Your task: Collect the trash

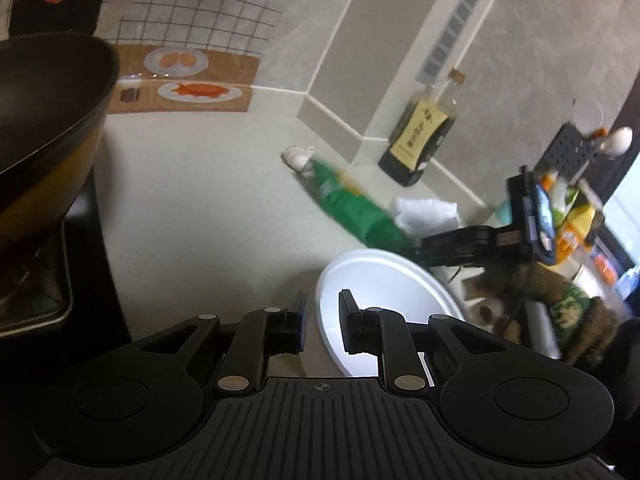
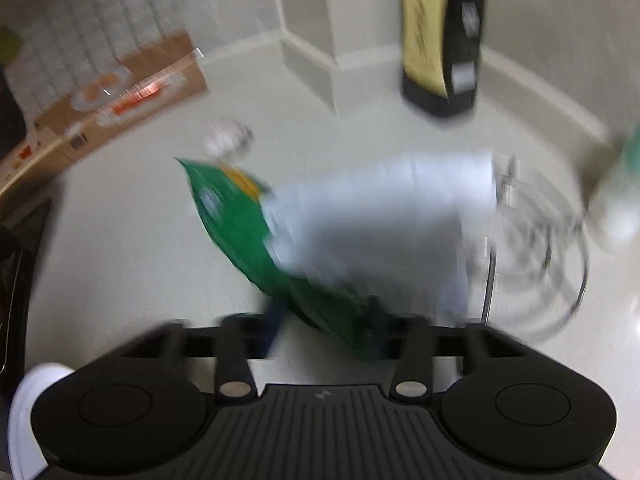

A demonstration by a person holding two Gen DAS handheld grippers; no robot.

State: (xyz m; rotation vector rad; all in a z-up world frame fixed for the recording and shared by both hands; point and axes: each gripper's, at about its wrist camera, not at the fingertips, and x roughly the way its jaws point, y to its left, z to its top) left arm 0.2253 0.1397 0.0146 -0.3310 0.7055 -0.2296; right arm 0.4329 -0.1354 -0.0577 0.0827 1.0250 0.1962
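Close wrist views (shared green packet (image 1: 356, 210))

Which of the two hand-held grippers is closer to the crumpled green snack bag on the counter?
Right. The right gripper has the crumpled green snack bag reaching between its fingers. The left gripper sits back from it, holding the rim of a white foam bowl.

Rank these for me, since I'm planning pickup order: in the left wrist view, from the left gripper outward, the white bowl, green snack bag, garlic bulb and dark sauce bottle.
1. White bowl, rim between the left gripper fingers.
2. Green snack bag, beyond the bowl.
3. Garlic bulb, at the bag's far tip.
4. Dark sauce bottle, against the wall, right.
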